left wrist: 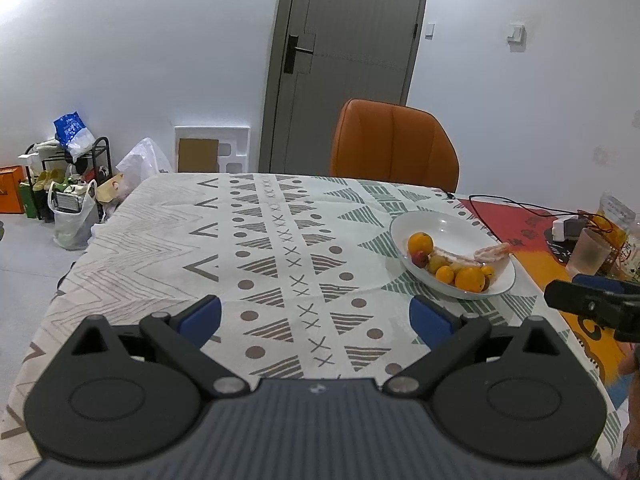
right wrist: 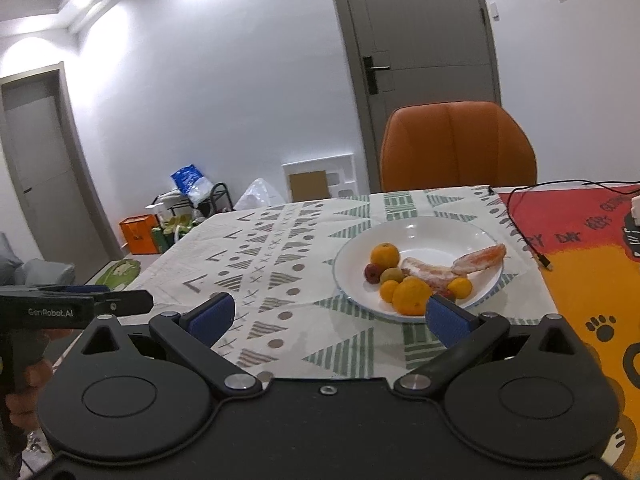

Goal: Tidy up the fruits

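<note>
Blue-padded left gripper (left wrist: pixel 316 316) hangs low over the patterned tablecloth (left wrist: pixel 168 240), jaws spread wide and holding nothing; the white plate (left wrist: pixel 436 224) of fruits (left wrist: pixel 448 264) sits ahead to its right, well apart. From the right wrist, the right gripper (right wrist: pixel 330 318) is equally wide open and empty, its right pad (right wrist: pixel 448 324) just before the plate's near rim, an orange (right wrist: pixel 412 296) close behind it
</note>
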A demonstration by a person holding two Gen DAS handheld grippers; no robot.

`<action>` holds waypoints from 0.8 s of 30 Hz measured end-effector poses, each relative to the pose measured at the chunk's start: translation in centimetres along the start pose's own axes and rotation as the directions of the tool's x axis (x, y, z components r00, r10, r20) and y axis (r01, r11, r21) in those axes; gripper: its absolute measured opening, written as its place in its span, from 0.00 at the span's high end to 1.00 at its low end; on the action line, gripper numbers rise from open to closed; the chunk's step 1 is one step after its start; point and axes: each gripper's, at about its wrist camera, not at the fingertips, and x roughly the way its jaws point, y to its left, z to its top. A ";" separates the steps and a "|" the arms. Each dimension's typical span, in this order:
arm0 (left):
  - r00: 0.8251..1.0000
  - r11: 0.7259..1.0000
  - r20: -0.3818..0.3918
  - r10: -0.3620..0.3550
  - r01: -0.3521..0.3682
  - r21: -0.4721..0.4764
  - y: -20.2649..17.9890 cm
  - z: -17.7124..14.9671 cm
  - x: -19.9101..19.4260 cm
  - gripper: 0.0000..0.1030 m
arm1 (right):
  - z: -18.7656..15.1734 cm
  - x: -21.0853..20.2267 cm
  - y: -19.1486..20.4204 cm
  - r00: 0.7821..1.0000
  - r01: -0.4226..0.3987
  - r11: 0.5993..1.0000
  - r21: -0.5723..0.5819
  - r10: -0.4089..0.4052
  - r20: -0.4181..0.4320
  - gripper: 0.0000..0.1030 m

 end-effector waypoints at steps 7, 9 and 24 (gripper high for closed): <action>1.000 1.000 0.011 0.016 -0.016 -0.009 0.7 -0.1 -1.7 0.03 | -0.4 -0.7 0.8 1.000 -0.019 1.000 -0.018 0.018 -0.010 0.00; 1.000 1.000 0.009 0.018 -0.018 -0.010 0.8 -0.2 -1.9 0.03 | -0.7 -0.8 1.0 1.000 -0.017 1.000 -0.025 0.017 -0.017 0.00; 1.000 1.000 -0.009 0.012 -0.012 0.007 0.8 -1.1 -2.8 0.03 | -1.7 -1.5 1.1 0.999 -0.023 0.999 -0.022 0.022 -0.034 0.00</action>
